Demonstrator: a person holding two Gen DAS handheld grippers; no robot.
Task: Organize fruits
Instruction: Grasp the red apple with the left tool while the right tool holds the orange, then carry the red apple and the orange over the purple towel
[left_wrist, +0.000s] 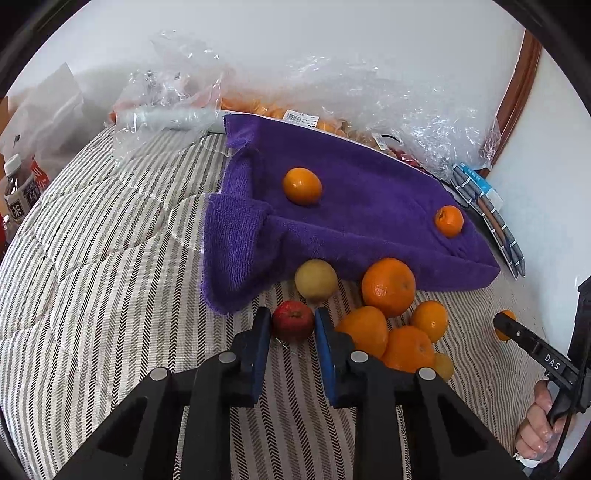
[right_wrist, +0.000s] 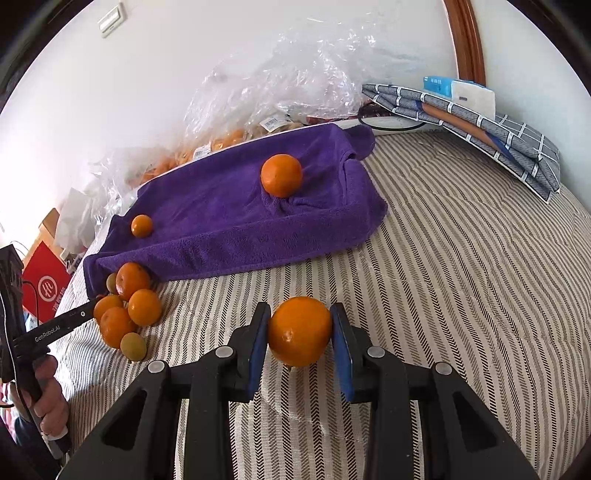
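Observation:
My left gripper (left_wrist: 292, 325) is shut on a small red apple (left_wrist: 293, 320), its blue pads pressed to both sides, at the edge of a fruit pile on the striped bedcover. The pile holds several oranges (left_wrist: 388, 287) and a yellow-green fruit (left_wrist: 316, 280). My right gripper (right_wrist: 300, 330) is shut on an orange (right_wrist: 299, 331) held above the bedcover. A purple towel (left_wrist: 354, 206) lies spread behind the pile, with a large orange (left_wrist: 302, 185) and a smaller one (left_wrist: 448, 220) on it. The right gripper's finger (left_wrist: 517, 332) shows at the left wrist view's right edge.
Crinkled clear plastic bags (left_wrist: 406, 122) with more fruit lie behind the towel by the wall. Folded grey checked cloth (right_wrist: 498, 136) and a tissue pack (right_wrist: 461, 92) sit at the far right. Bottles (left_wrist: 16, 188) stand at the left; a red bag (right_wrist: 46, 288) is beyond the bed edge.

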